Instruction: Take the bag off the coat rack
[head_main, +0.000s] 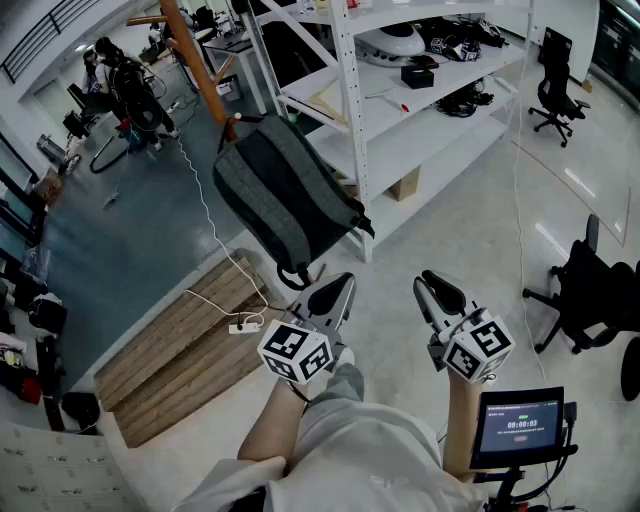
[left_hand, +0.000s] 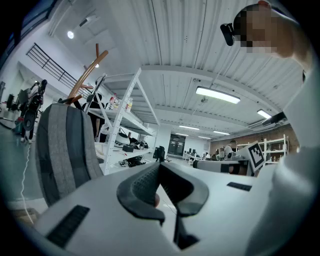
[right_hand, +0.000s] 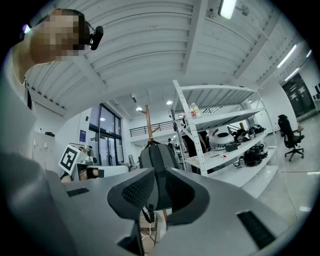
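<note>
1. Bag (head_main: 285, 195): grey backpack, hanging by its top from a peg of the coat rack (head_main: 190, 50). Its lower end swings toward the person, with a dark strap loop at the bottom.
2. Progress: not off yet. Nothing grasps the bag, so reaching, gripping, lifting the top loop clear of the peg and carrying it away are all left to do, as I judge it.
3. Left gripper (head_main: 335, 290): clenched, tips together, nothing between them. It sits just below the bag's strap loop in the head view; contact not clear. In its own view the bag fills the left side, off to the side of the jaws.
4. Right gripper (head_main: 440, 290): jaws a narrow gap apart, empty. It is further from the bag than the left one. Its own view lines the bag up right behind the gap, still apart from it.
5. Around: a white shelf unit (head_main: 355, 130) stands just beside the bag and rack, loaded with dark gear and a white helmet-like thing.
6. Floor: a wooden pallet (head_main: 185, 345) lies under and left of the bag, with a power strip (head_main: 243, 326) on it and a white cable (head_main: 200, 200) running up past the rack.
7. Office chairs (head_main: 600, 290) stand well apart at the right. A small screen (head_main: 518, 423) sits low at the person's right.
8. In the way: likely the shelf post close to the bag, and the peg that the loop has to clear.
</note>
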